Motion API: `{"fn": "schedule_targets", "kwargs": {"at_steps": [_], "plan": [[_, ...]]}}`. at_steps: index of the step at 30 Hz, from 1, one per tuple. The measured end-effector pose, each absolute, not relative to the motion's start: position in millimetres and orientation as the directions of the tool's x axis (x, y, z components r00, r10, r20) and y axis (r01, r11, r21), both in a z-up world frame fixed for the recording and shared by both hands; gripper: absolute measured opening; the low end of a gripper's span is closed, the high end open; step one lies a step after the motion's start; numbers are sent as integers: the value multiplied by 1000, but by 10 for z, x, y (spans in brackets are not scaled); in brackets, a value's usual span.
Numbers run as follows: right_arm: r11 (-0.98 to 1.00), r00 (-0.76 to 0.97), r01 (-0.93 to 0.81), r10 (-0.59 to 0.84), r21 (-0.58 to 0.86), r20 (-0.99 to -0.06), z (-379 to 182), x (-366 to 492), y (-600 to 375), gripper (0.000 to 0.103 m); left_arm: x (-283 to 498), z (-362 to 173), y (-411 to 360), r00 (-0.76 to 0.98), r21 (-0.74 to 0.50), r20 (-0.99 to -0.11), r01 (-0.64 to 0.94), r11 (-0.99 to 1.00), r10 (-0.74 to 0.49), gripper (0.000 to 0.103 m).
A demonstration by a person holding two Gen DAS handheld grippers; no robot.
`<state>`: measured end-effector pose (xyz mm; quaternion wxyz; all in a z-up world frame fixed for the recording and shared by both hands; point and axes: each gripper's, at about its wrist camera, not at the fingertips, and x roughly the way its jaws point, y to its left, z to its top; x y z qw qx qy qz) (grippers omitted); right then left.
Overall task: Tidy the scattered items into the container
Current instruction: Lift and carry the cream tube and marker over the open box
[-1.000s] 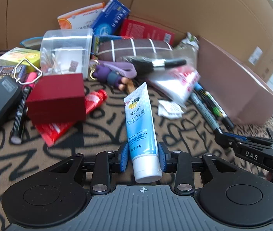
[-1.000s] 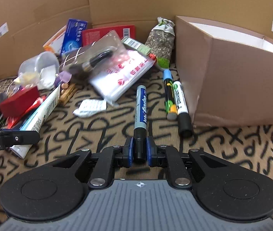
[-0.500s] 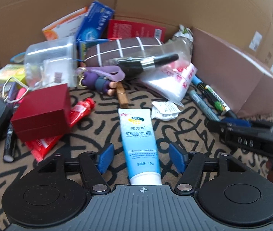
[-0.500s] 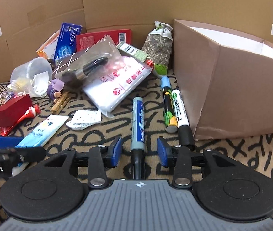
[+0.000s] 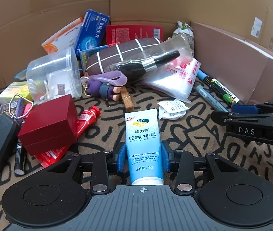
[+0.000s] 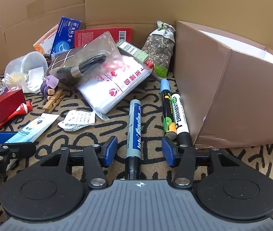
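Right gripper (image 6: 139,150) jaws apart — straddling blue marker (image 6: 134,127).

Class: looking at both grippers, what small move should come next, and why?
Probably close the right gripper on the blue marker: its jaws stand open on either side of the marker, which lies on the mat. The left gripper already has its jaws against the hand cream tube.

Left wrist view: low over the patterned mat (image 5: 184,132), close, facing the cardboard back wall (image 5: 155,2), left tongs (image 5: 142,156) in foreground. Right wrist view: same low height, further right, beside the brown box (image 6: 232,96). Both share the clutter pile, the markers (image 6: 179,113), and each other's tongs at frame edge.
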<state>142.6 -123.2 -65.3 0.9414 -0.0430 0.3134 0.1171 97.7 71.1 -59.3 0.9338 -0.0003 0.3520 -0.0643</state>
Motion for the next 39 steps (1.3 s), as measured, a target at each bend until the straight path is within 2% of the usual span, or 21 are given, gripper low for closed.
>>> {"fn": "schedule_targets", "kwargs": {"at_steps": [2,4,5,6,7,23,39], "plan": [[969,778,-248,197,-4,-596,-662,1406,-1241,55,970,-597,712,746,-52,-655,117,992,-122,42],[967,778,-253,204,0,-594,-664,1386,-1245,50,961,-596,705,748,-45,-653,116,992,-117,37],[966,777,-260,211,2,-593,-662,1376,-1245,40,956,-593,697,748,-41,-653,118,992,-116,37],[965,777,-263,213,2,-592,-658,1367,-1242,21,952,-591,698,748,-43,-653,118,992,-117,36],[964,777,-266,215,2,-592,-654,1357,-1238,17,948,-590,702,748,-47,-653,116,992,-118,36],[942,736,-280,333,183,-590,-551,1261,-1435,17,860,-444,715,752,-131,-633,128,983,-182,36],[914,797,-339,404,221,-450,-60,1090,-1620,17,1017,98,364,804,-132,-519,262,956,-292,36]]}}
